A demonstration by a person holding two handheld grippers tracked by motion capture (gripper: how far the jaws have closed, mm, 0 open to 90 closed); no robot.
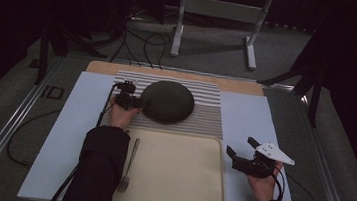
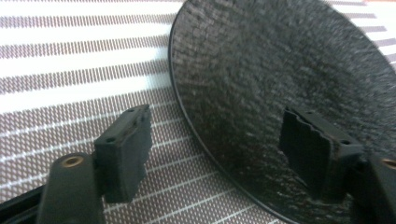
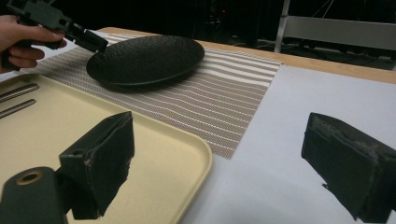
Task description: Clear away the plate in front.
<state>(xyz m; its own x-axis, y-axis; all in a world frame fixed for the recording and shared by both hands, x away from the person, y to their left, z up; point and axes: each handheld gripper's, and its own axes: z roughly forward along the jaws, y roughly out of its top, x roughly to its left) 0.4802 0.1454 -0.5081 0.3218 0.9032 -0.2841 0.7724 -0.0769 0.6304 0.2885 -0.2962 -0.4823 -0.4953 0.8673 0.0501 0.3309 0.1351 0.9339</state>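
Now my left gripper (image 1: 133, 102) straddled the near-left rim of the black plate (image 1: 167, 101) on the striped mat (image 1: 208, 115), jaws part-open, not pinching; right gripper (image 1: 237, 155) wide, far.

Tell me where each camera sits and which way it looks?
High view: above the person's side, looking forward and down at the round black textured plate and beige plastic tray; both forearms show.
Left gripper view: on the left tool, looking along its jaws, which straddle the plate's rim.
Right gripper view: on the right tool, facing across the tray; the left hand shows.
All share the plate.
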